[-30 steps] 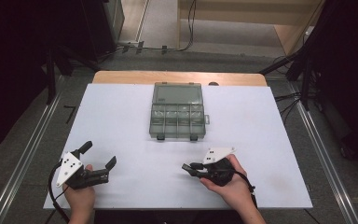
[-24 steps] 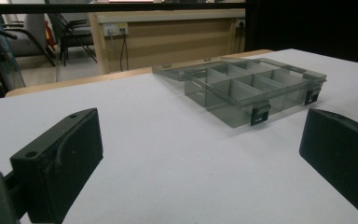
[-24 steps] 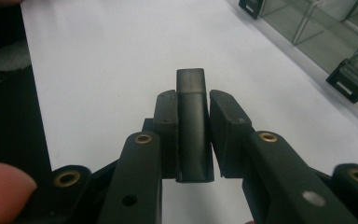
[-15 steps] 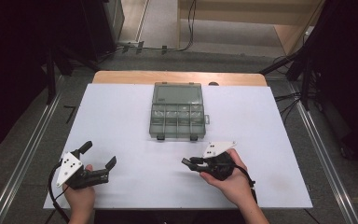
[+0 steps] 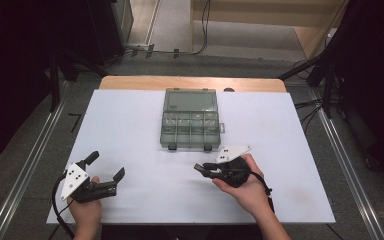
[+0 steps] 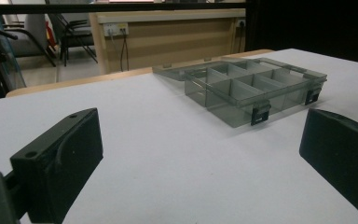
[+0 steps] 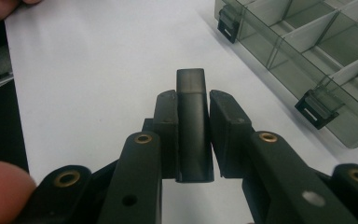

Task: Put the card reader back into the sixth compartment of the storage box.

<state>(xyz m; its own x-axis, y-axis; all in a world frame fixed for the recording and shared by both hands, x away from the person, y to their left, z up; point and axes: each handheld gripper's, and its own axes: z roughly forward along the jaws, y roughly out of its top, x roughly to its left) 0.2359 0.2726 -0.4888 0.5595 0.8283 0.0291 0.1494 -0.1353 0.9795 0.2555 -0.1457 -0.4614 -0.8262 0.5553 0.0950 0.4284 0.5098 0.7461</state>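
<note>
At the near left of the tabletop, the left hand-held gripper rests with jaws wide apart, holding nothing. The open box sits at the far centre. Near right, the right hand-held gripper clamps a small dark block, close to the box's front.

Organizer box cut off at top and right edge; held black block lower end hidden
</note>
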